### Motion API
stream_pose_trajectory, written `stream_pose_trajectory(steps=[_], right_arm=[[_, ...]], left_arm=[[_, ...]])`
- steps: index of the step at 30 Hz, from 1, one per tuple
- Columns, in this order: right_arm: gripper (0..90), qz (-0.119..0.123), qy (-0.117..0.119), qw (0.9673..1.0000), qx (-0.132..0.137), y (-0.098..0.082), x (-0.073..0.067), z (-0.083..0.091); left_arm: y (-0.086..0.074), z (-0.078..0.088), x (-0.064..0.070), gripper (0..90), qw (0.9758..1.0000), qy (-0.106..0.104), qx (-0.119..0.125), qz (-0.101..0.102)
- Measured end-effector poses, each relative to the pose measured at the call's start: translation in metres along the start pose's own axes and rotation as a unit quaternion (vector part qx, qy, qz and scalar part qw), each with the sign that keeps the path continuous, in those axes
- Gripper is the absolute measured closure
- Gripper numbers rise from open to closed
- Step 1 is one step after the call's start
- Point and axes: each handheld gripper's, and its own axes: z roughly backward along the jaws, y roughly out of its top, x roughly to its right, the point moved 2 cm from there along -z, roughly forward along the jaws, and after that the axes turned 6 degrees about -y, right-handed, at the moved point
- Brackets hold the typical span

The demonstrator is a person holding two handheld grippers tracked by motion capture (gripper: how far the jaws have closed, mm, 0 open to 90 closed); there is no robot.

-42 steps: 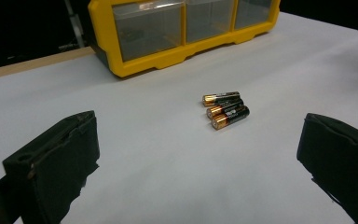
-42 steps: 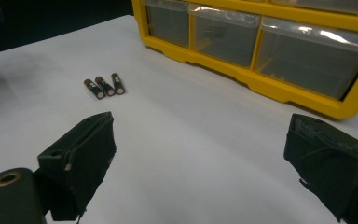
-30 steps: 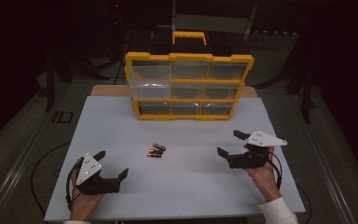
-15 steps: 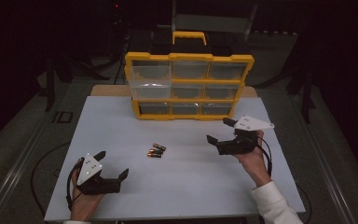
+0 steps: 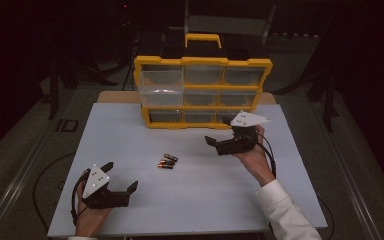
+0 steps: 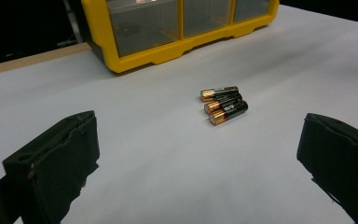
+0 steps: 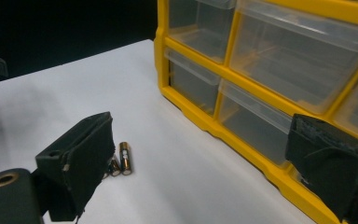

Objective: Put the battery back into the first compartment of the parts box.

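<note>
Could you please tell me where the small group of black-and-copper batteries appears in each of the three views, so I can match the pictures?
High view: the three black-and-copper batteries lie mid-table, in front of the yellow drawer cabinet.
Left gripper view: batteries just right of centre, between and beyond the open jaws.
Right gripper view: batteries lower left, partly hidden behind the left jaw.
Shared landmark: the cabinet's yellow bottom frame.

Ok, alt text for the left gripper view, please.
Three batteries lie side by side on a white table, framed between the open left gripper's two black jaws. A yellow drawer organizer stands behind them.
</note>
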Motion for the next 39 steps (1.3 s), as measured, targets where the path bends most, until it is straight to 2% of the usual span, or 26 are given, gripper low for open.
stream_pose_trajectory(steps=[8, 11, 18, 24, 27, 29, 32, 39], right_arm=[[7.7, 0.006, 0.011, 0.9999, -0.011, 0.010, -0.007, -0.020], [7.7, 0.013, 0.016, 0.9995, -0.023, 0.015, -0.010, -0.033], [7.7, 0.024, 0.027, 0.9983, -0.046, 0.023, -0.018, -0.052], [7.7, 0.042, 0.034, 0.9962, -0.068, 0.031, -0.027, -0.065], [7.7, 0.068, 0.036, 0.9936, -0.083, 0.037, -0.035, -0.075], [7.7, 0.073, 0.039, 0.9927, -0.087, 0.038, -0.037, -0.078], [7.8, 0.090, 0.045, 0.9894, -0.105, 0.038, -0.043, -0.087], [8.3, 0.113, 0.059, 0.9807, -0.148, 0.035, -0.051, -0.102]], left_arm=[[0.000, 0.000, 0.000, 0.0, 1.0000, -0.001, 0.001, -0.001], [0.000, 0.000, 0.000, 0.0, 1.0000, -0.001, 0.001, 0.000], [-0.001, 0.000, 0.000, 0.0, 1.0000, -0.002, 0.001, 0.001], [-0.001, 0.001, 0.000, 0.0, 1.0000, -0.001, 0.002, 0.000], [-0.001, 0.001, -0.001, 0.0, 1.0000, -0.001, 0.002, 0.000], [-0.001, 0.001, -0.001, 0.0, 1.0000, -0.001, 0.002, 0.001], [-0.001, 0.002, -0.001, 0.0, 1.0000, -0.002, 0.001, 0.001], [-0.001, 0.002, -0.001, 0.0, 1.0000, -0.001, 0.001, 0.001]])
